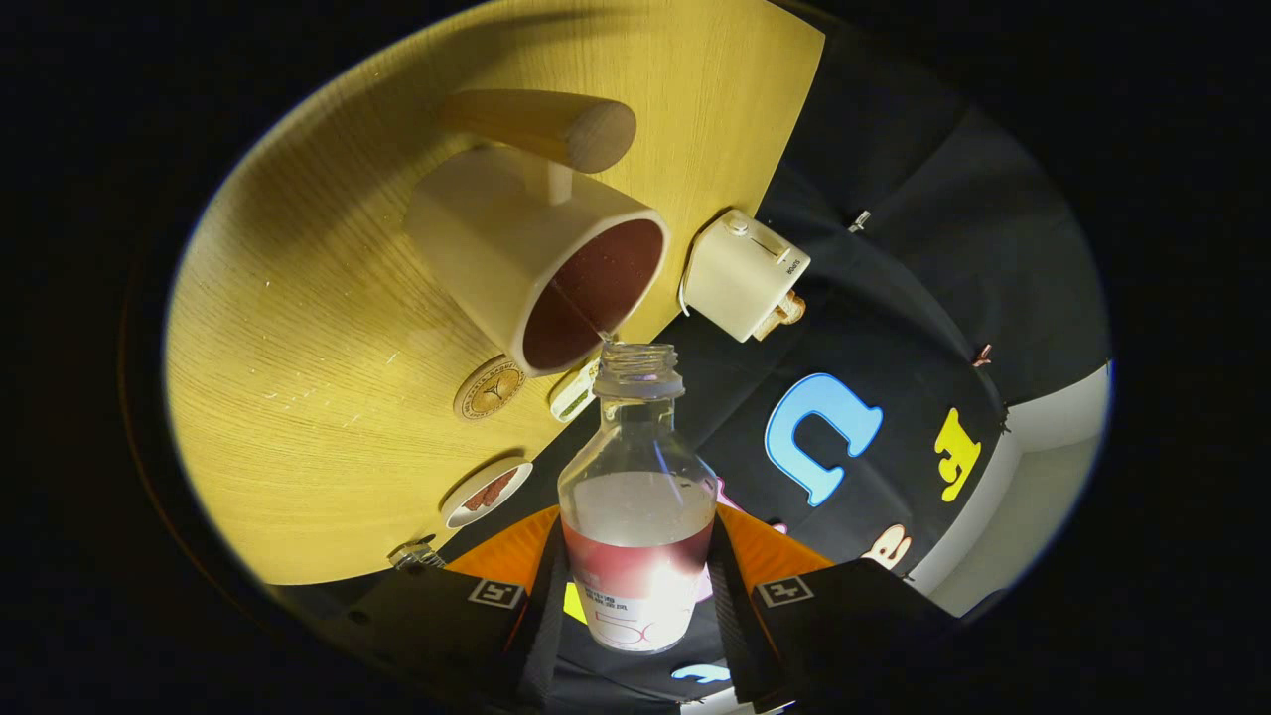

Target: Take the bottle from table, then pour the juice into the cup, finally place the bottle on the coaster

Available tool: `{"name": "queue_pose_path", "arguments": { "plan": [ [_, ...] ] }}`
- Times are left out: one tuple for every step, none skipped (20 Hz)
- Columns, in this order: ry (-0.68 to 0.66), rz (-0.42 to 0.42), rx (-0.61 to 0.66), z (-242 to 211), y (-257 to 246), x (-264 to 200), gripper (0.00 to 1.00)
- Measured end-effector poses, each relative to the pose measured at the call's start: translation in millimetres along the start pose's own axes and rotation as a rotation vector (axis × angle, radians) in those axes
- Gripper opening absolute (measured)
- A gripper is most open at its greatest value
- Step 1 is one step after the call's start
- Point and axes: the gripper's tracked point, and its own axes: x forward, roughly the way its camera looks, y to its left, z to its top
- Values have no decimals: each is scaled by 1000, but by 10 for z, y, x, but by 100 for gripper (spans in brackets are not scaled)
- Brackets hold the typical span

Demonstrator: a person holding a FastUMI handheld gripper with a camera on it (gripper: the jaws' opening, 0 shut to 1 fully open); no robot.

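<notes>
- The bottle (636,497) sits clamped between the two fingers of the hand-held gripper (635,586), which are closed onto its lower body from either side — both press on it, so the grip looks firm.
- The whole view is rolled over, so the bottle is tipped for pouring: its open, capless mouth points at the cup (541,253), and a thin thread of juice runs from the mouth across to the cup's rim.
- Some reddish juice is left in the lower part of the bottle; the upper part looks clear.
- The cup stands on the worktop (298,397) just beyond the bottle's mouth, pale outside and dark red inside, with a thick wooden handle on its far side. Judging by the stream, pouring is under way and not finished.
- The coaster (490,388) — a small round wooden disc — lies on the worktop just beside the cup, bare and ready for the bottle. Setting the bottle there will call for righting it first.
- A small white round dish (487,494) with something reddish in it lies nearer the fingers, near the worktop's edge.
- A white box-like device (745,273) sits at the worktop's edge, to the right of the cup; what it is, I cannot tell.
</notes>
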Motion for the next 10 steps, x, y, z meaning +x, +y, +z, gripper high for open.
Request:
{"name": "queue_pose_path", "arguments": {
  "plan": [
    [1,1,-1,-1,-2,3,69],
    [0,1,0,-2,-1,3,69],
    [1,2,1,-3,3,2,69],
    [1,2,2,-2,6,-3,69],
    [0,2,3,0,7,-2,69],
    [0,3,5,0,10,-3,69],
    [-1,3,6,-3,10,-3,69],
    [0,3,6,-2,10,-3,69],
    [0,3,7,-3,11,-8,69],
    [0,3,8,-1,12,-10,69]
  ]
}}
